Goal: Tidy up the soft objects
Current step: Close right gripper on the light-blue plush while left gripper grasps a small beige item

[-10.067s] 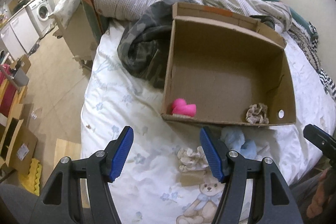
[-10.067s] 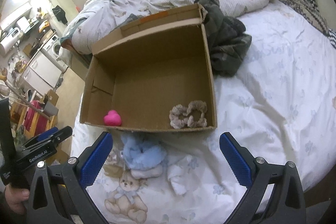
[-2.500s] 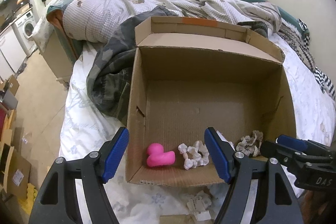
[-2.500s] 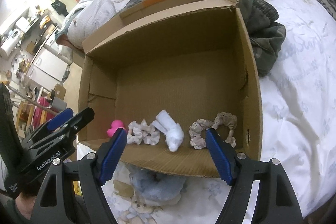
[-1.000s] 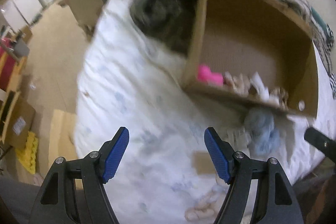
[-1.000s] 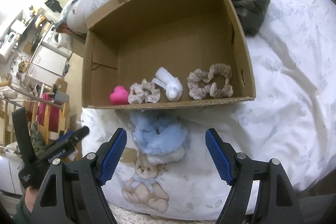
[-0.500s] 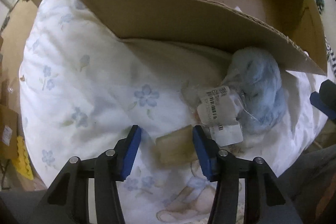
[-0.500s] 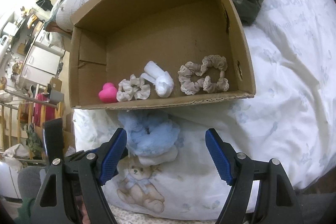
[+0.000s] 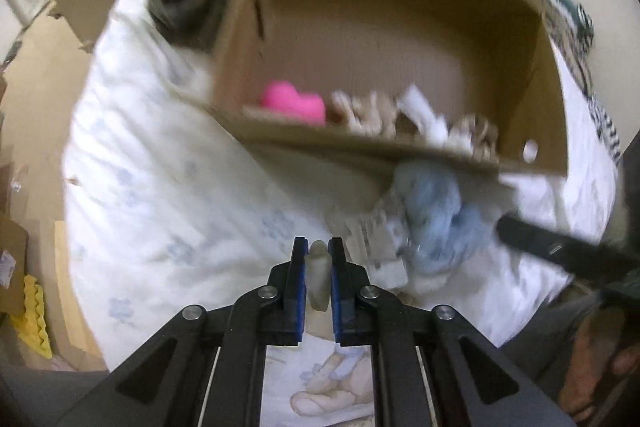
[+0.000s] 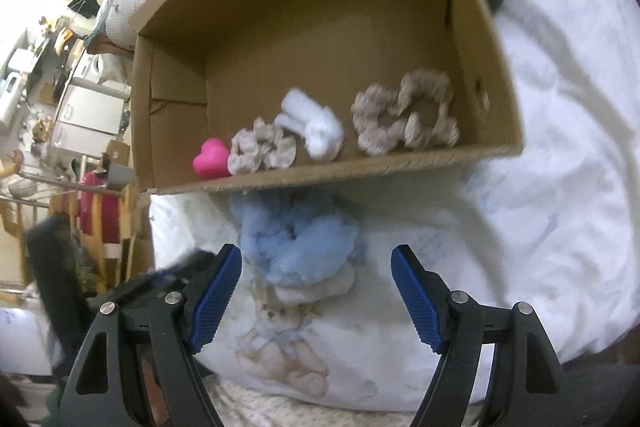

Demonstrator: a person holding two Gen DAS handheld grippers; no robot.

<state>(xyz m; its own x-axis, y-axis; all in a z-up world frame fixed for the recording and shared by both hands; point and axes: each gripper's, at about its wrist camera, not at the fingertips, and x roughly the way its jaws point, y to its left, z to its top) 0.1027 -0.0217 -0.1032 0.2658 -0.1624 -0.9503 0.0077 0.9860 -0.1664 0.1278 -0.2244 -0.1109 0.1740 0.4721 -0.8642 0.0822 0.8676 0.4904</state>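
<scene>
My left gripper [image 9: 318,269] has just been closing, and its fingers now pinch a small pale soft piece [image 9: 318,277] low in the frame's centre; so thin a hold could slip on the way to the box [image 10: 496,59]. My right gripper [image 10: 316,291] gapes empty just below the blue scrunchie [image 10: 298,241], which lies partly under the box edge, its tag blurred.

We see our left gripper [image 9: 318,269] angled steeply down, jaws just closed on a small pale piece, while our right gripper [image 10: 316,291] gapes wide, empty.
</scene>
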